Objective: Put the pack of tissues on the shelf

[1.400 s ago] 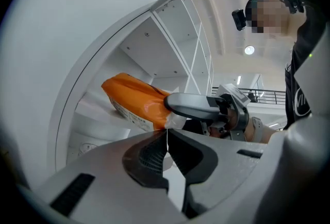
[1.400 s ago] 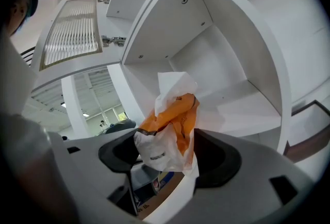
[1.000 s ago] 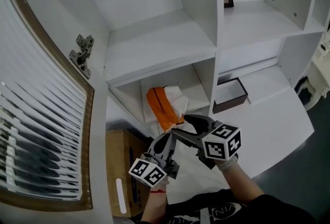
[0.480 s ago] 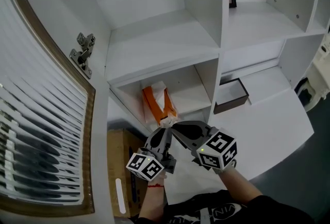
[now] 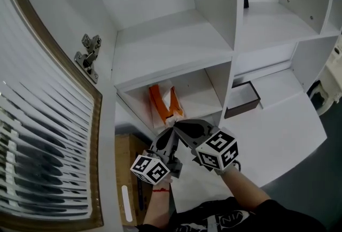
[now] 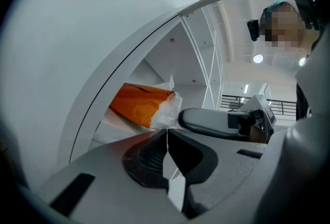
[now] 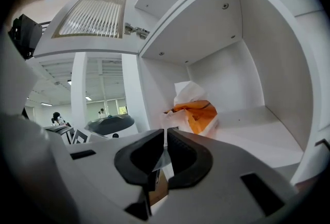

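Observation:
The tissue pack (image 5: 162, 101), orange with a white wrapper, lies in the lower left compartment of the white shelf unit (image 5: 165, 44), its near end at the front edge. Both grippers meet at that end. My left gripper (image 5: 169, 129) is shut, with a thin white strip of the pack's wrapper (image 6: 168, 113) between its jaws (image 6: 167, 132). My right gripper (image 5: 176, 125) has just been closing. It now stands shut (image 7: 165, 134) on the wrapper's white flap, with the pack (image 7: 197, 112) just beyond it. Each gripper shows in the other's view: the right gripper (image 6: 214, 123) and the left gripper (image 7: 109, 125).
A dark brown box (image 5: 243, 98) sits in the compartment to the right. A louvred door (image 5: 43, 118) hangs open at the left, with its hinge (image 5: 88, 57) on the unit's side. A cardboard box (image 5: 127, 172) stands below. A white ledge (image 5: 283, 118) juts out at the right.
The right gripper's jaws went from wide open to shut at the pack's near end. The pack turned narrower and slid further into the compartment. Both grippers shifted slightly left.

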A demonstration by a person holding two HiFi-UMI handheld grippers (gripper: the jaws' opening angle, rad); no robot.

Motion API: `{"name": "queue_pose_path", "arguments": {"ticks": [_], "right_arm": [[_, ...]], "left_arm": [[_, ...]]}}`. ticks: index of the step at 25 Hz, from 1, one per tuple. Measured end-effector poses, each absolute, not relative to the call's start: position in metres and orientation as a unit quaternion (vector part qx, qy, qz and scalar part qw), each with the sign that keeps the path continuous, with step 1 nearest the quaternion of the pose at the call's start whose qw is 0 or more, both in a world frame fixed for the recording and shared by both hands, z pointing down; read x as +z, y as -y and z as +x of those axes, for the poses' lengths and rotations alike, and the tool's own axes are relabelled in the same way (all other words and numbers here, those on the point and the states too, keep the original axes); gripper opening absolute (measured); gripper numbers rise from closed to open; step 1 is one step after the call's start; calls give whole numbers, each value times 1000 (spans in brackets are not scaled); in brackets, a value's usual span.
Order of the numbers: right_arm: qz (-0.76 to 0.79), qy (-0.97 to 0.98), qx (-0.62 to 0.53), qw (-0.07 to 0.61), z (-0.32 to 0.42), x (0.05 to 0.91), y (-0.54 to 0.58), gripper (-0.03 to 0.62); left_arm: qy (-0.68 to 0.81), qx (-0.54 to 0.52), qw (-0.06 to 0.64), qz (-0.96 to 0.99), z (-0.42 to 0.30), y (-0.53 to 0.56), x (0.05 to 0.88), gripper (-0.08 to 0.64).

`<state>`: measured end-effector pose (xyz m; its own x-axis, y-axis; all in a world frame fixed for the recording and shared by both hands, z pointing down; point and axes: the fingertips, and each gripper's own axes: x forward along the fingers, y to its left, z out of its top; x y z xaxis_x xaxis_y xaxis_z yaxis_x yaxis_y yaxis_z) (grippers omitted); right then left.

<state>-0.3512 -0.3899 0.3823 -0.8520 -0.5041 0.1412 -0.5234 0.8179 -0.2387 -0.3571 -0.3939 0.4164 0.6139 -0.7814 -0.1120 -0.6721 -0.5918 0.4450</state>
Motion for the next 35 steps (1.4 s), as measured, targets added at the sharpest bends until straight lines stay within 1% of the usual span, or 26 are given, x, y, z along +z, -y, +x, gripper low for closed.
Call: {"name": "queue_pose_path", "arguments": {"ticks": [12, 21, 24, 30, 32, 35], "right_arm": [[294, 944, 140, 45, -363, 391, 420, 23], [305, 941, 135, 58, -367, 395, 431, 24], [285, 950, 121, 38, -369, 389, 421, 23], [235, 965, 112, -46, -355, 367, 394, 25], [224, 967, 114, -49, -349, 369, 389, 25], [220, 968, 115, -27, -340, 381, 382, 24]], "left_arm": [[415, -135, 186, 881, -365, 375, 427, 11], [412, -100, 172, 889, -357, 366, 433, 12], [412, -92, 168, 891, -354, 361, 436, 11], [422, -67, 144, 893, -350, 353, 435, 11], [427, -59, 126, 894, -349, 350, 432, 11], [432, -59, 101, 894, -348, 348, 425, 11]]}}
